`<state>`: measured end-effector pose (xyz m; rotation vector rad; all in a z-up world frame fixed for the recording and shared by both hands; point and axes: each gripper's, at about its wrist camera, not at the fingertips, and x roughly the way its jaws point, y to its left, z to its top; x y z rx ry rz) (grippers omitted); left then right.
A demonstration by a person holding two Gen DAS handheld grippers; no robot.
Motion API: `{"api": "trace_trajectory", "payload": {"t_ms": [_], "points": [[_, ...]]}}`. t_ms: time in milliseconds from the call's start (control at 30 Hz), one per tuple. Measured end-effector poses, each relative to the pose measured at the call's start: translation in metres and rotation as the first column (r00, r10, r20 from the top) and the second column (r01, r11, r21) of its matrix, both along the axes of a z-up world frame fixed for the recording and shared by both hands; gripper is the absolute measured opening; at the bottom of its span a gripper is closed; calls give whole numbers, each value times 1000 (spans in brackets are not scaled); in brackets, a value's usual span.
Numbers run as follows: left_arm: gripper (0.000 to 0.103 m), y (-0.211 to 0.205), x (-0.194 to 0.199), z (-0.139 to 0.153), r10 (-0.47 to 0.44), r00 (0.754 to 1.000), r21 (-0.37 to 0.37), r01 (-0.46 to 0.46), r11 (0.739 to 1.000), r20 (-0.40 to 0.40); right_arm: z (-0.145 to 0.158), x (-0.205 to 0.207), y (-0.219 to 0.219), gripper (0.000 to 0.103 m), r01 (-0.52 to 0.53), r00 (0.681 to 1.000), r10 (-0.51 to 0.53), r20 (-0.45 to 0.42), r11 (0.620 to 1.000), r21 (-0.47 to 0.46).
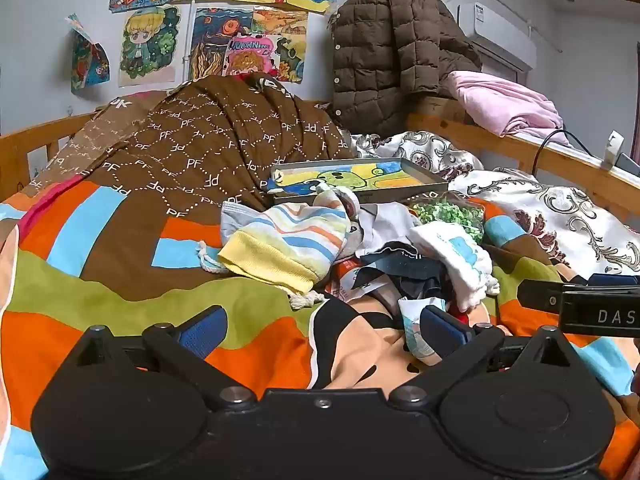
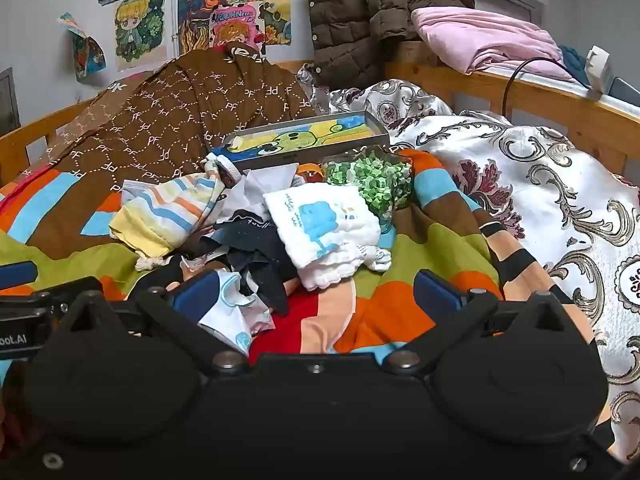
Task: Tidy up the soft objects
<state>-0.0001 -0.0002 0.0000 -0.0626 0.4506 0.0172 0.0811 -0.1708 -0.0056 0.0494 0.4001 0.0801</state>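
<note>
While both wrist views look across the same bed, only the left one shows the white air conditioner (image 1: 500, 36) high on the wall, and only the right one shows the teal cloth (image 2: 576, 62) behind the pink blanket (image 2: 480, 40) on the wooden rail (image 2: 560, 108). From the right view the white cloth with the blue print (image 2: 320, 220) lies flat enough to show its picture; from the left it reads as a bunched lump.

A heap of small soft things sits in the middle of the striped bedspread (image 1: 100, 248): a striped drawstring pouch (image 1: 288, 240) at the left side, dark garments (image 2: 256, 248) in the centre, the white cloth at the right, and a white and blue scrap (image 2: 232, 312) nearest the camera. Just behind the heap lies a grey tray with a drawing inside (image 1: 356, 180), and a clear bag of green bits (image 2: 372, 180) rests against the heap's far right. A brown patterned quilt (image 1: 208, 136) is mounded behind on the left, a floral white cover (image 2: 540, 184) spreads to the right, and a brown padded coat (image 1: 392, 48) hangs over the far corner below children's drawings (image 1: 224, 36).

Both claws tilt gently downward toward the heap. The left gripper (image 1: 322, 334) stands wide open over the bedspread, holding nothing. The right gripper (image 2: 316, 296) is equally wide open, its left finger close against the white and blue scrap, gripping nothing
</note>
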Motion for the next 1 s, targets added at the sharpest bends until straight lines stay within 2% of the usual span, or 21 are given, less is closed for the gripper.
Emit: {"api": "trace_trajectory", "payload": {"t_ms": [1000], "points": [[102, 0, 0, 0, 1, 1000, -3, -1, 1000, 2, -1, 1, 2, 102, 0, 1000, 0, -4, 1000, -6]]}}
